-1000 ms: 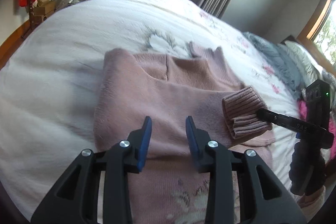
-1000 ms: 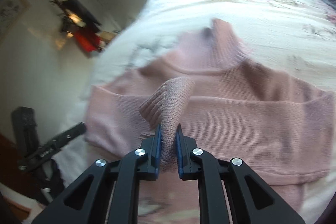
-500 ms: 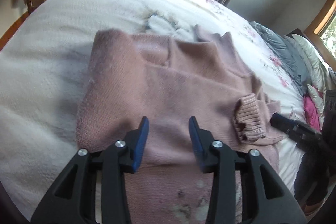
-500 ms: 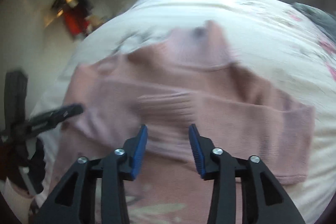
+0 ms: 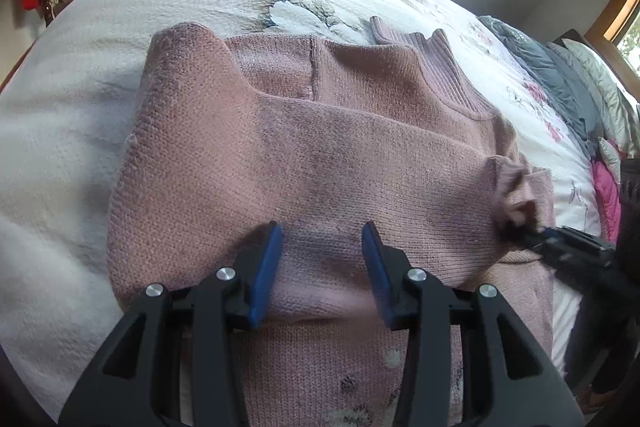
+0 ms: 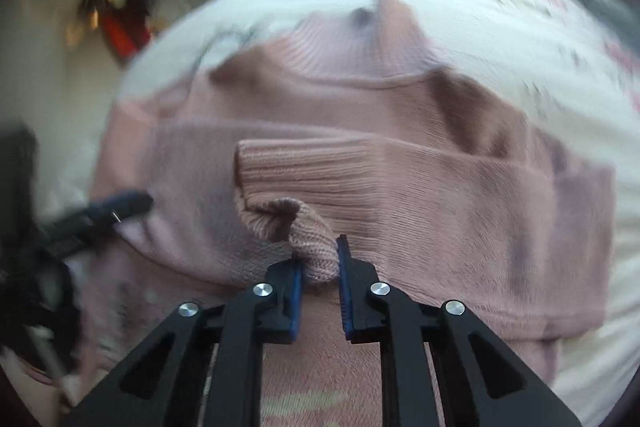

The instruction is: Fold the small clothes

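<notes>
The right gripper (image 6: pixel 320 285), which half a second ago stood wide open above the laid-down sleeve, has dropped back to the ribbed cuff (image 6: pixel 316 187) and narrowed its jaws around a bunched fold of it; the blue pads sit partly open, with the knit wedged between them and touching the right pad, though whether the left pad presses it cannot be told; the left gripper (image 5: pixel 322 267) has come lower and nearer to the pink sweater (image 5: pixel 304 147), its jaws spread wide and holding nothing, the fingertips hanging just over the lower part of the folded sleeve; the sweater lies flat on the bed (image 5: pixel 72 131), collar (image 5: pixel 440 67) pointing toward the far side, both sleeves folded across the chest, the cuff of the upper one resting near the middle of the body; from the left wrist view the right gripper's black tip (image 5: pixel 560 247) shows at the sweater's right edge, against the crumpled cuff end; a white floral bedspread (image 5: pixel 296 11) covers the bed; grey and pink clothes (image 5: pixel 560 83) are heaped at its far right side.
</notes>
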`<action>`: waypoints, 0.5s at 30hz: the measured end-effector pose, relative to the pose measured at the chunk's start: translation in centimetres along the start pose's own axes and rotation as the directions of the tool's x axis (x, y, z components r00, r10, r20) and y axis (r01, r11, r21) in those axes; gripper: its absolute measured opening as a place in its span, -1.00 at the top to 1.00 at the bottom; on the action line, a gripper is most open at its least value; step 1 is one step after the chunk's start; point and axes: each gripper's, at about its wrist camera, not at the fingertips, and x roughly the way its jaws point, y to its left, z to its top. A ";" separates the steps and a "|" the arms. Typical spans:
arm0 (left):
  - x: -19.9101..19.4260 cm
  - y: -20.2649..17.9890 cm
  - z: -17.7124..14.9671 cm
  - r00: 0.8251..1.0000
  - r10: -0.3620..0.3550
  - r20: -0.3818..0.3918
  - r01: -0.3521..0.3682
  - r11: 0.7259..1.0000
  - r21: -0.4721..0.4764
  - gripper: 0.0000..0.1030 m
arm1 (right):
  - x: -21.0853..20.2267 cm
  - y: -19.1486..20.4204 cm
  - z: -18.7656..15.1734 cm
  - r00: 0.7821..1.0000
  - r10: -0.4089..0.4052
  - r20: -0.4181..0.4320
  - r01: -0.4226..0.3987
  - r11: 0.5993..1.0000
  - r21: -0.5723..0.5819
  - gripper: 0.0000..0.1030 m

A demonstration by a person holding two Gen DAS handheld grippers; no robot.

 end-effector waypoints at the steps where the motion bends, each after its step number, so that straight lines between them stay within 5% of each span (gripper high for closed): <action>1: 0.0 0.1 0.0 1.000 -0.001 0.001 0.001 1.000 -0.002 0.19 | -0.9 -1.3 -0.2 0.999 0.020 0.026 -0.021 0.999 0.034 0.71; 10: 0.1 -0.5 0.1 1.000 0.022 -0.003 -0.022 1.000 0.017 0.16 | -1.5 -9.1 -2.7 0.999 0.039 -0.007 -0.036 0.971 0.235 0.55; 15: -1.1 -1.4 0.2 1.000 -0.017 0.013 0.016 1.000 0.008 0.13 | -1.1 -10.5 -2.9 0.992 0.127 0.024 -0.129 0.949 0.289 0.18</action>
